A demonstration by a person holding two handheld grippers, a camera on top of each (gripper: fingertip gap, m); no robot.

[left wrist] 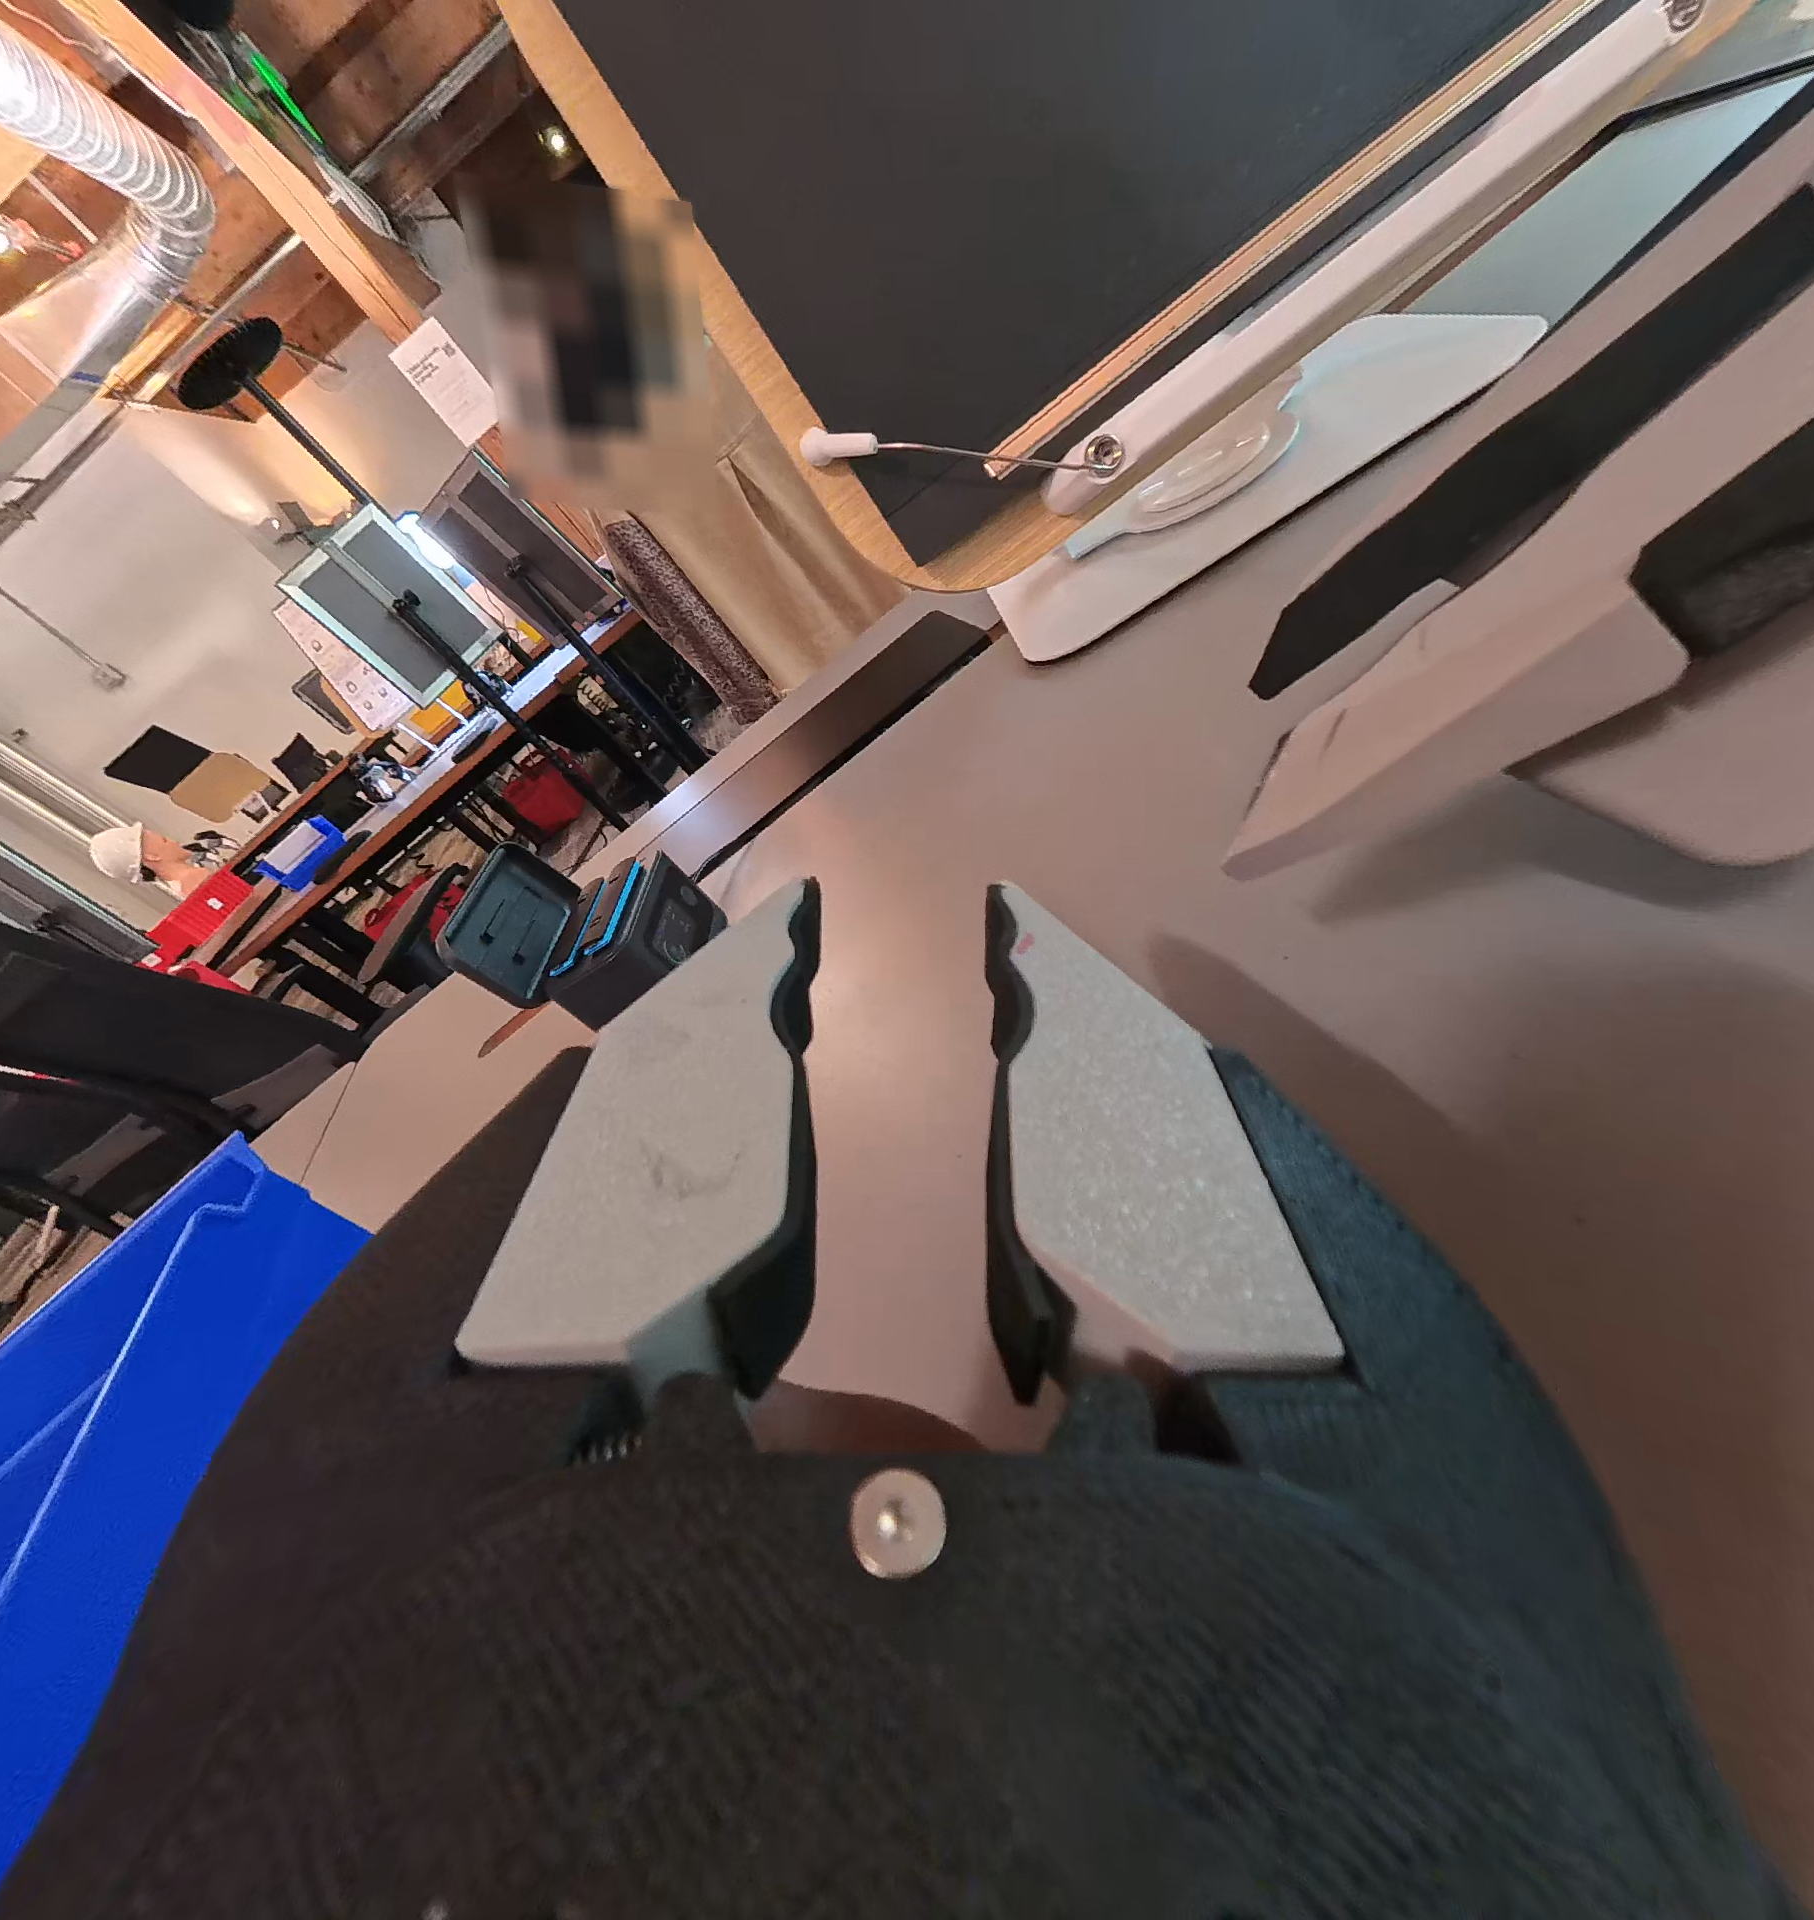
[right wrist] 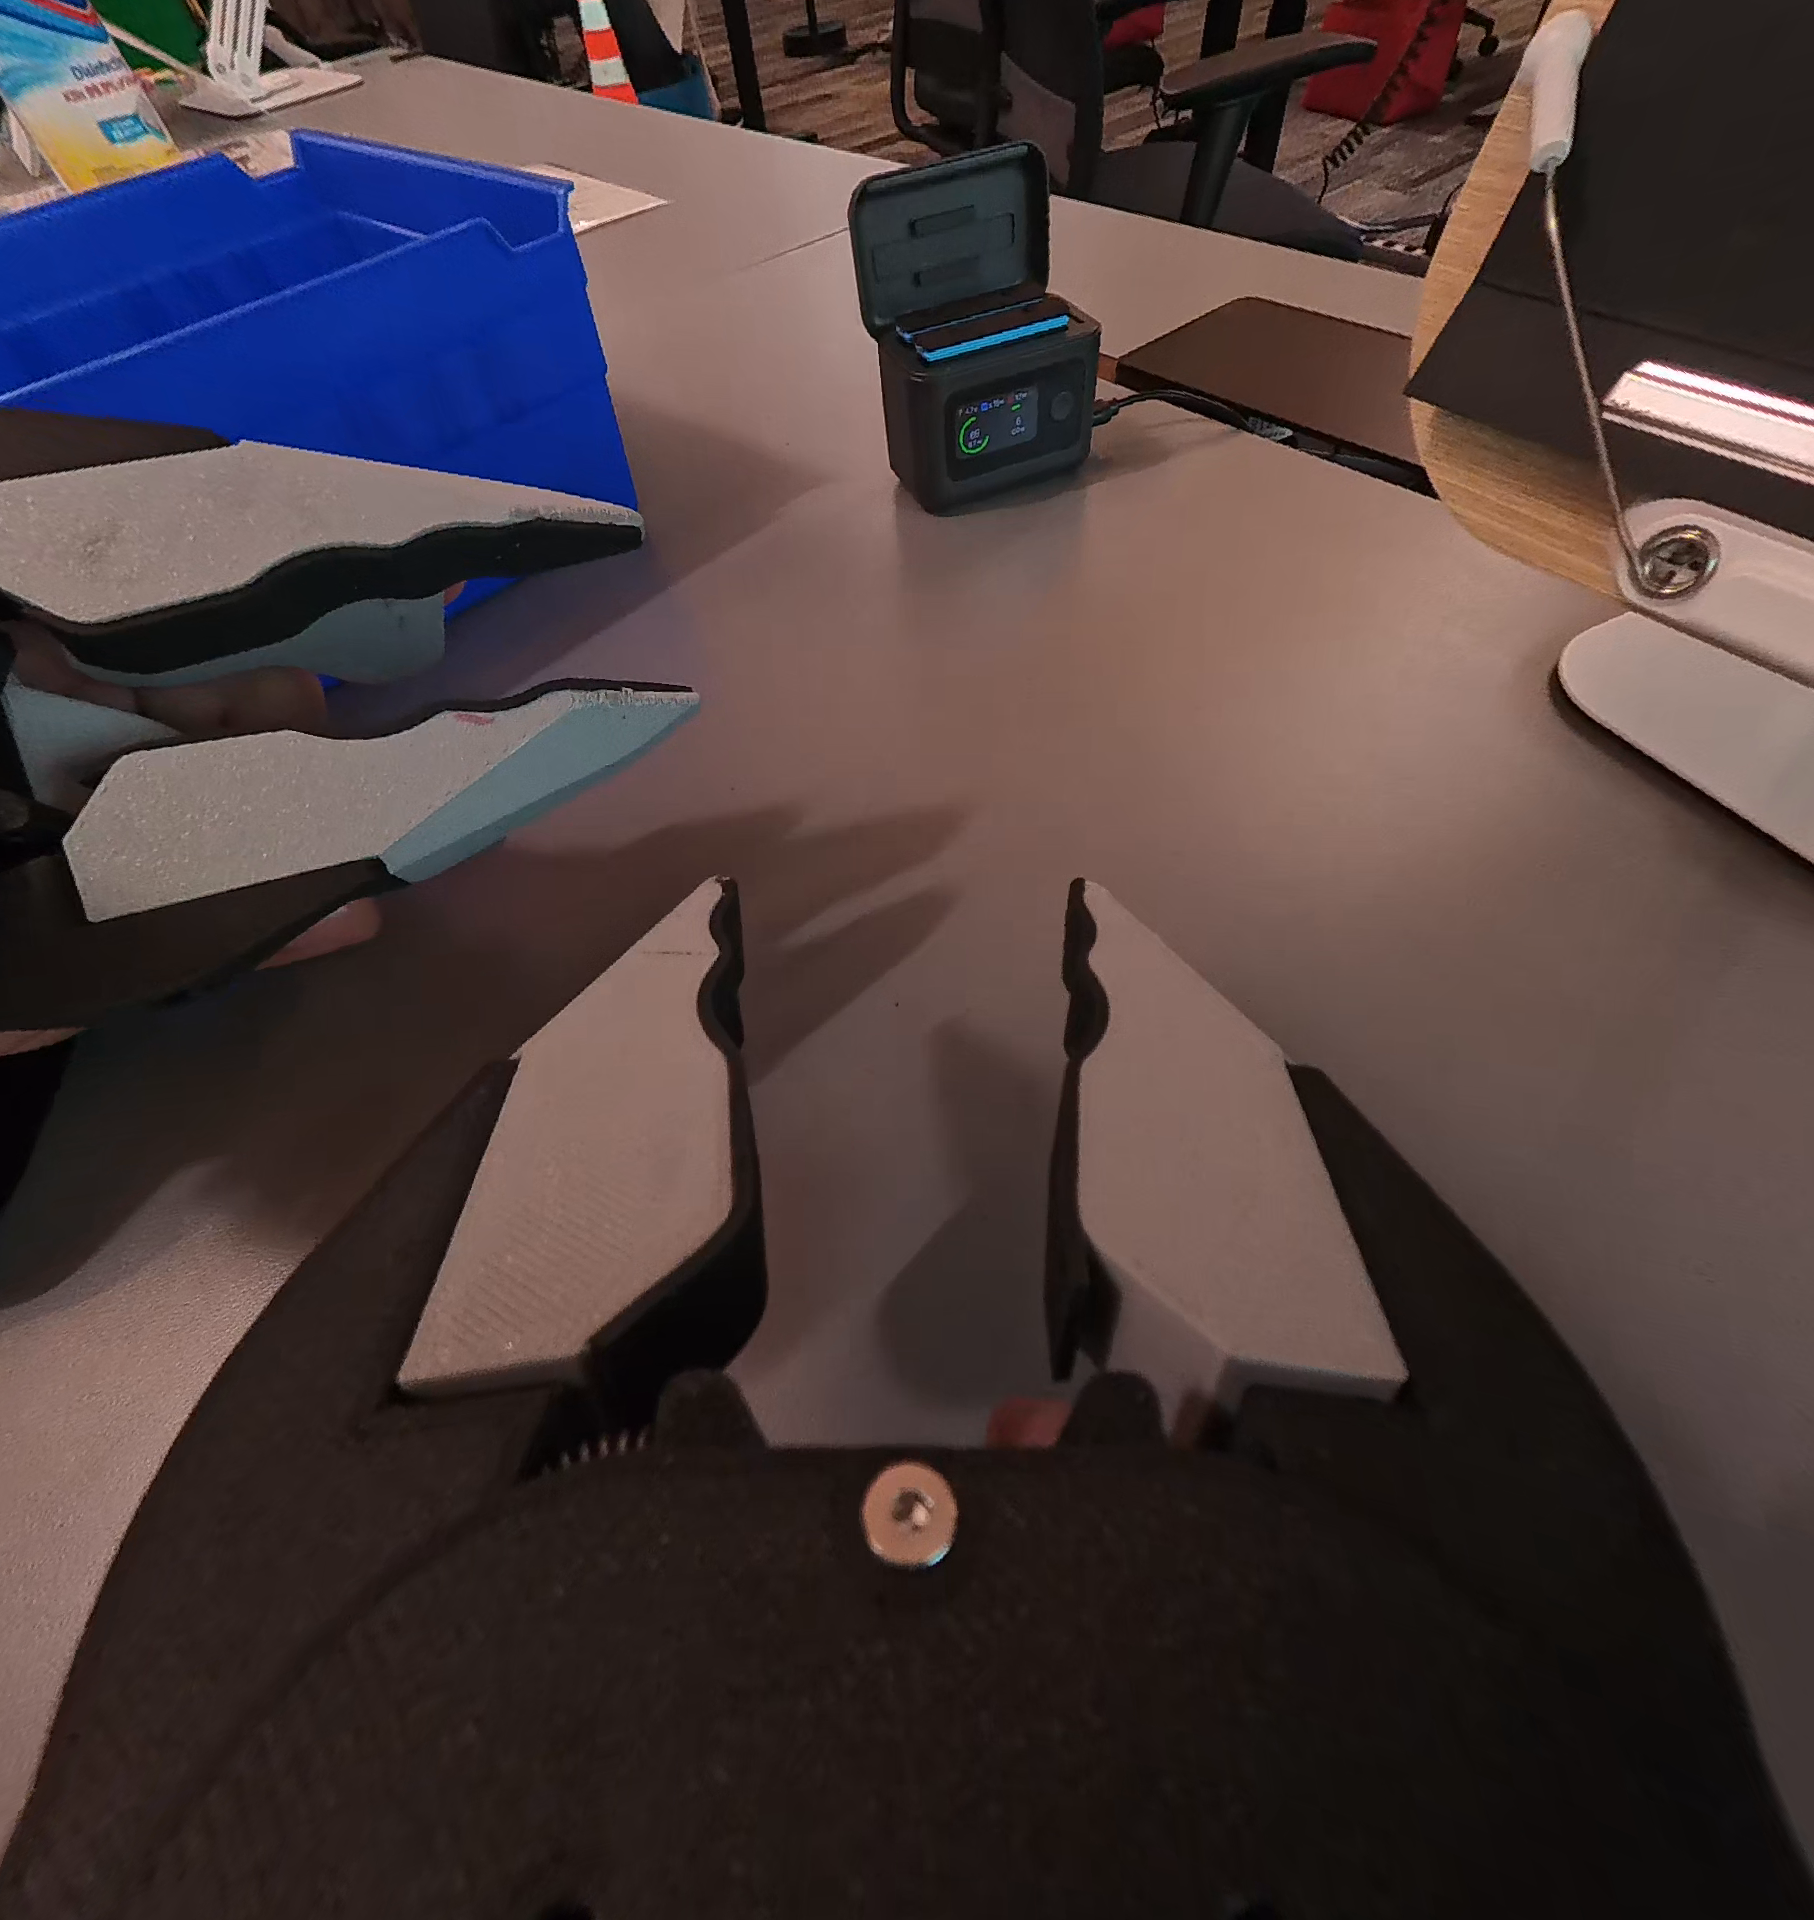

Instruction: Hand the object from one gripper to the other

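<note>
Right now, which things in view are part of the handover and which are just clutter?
Job:
- left claw, open, empty
- right claw, open, empty
- object to hand over: not visible in either view

Lying about:
- blue bin
- black charger case, lid up, cable plugged in
- monitor stand
- table

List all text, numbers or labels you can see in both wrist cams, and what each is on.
I do not copy out writing; this is what bears it.
Black charger case: small lit screen with figures and a green ring.
Colourful carton, far left behind the blue bin: printed wording.
White sheet on the far wall: print too small to read.
</note>
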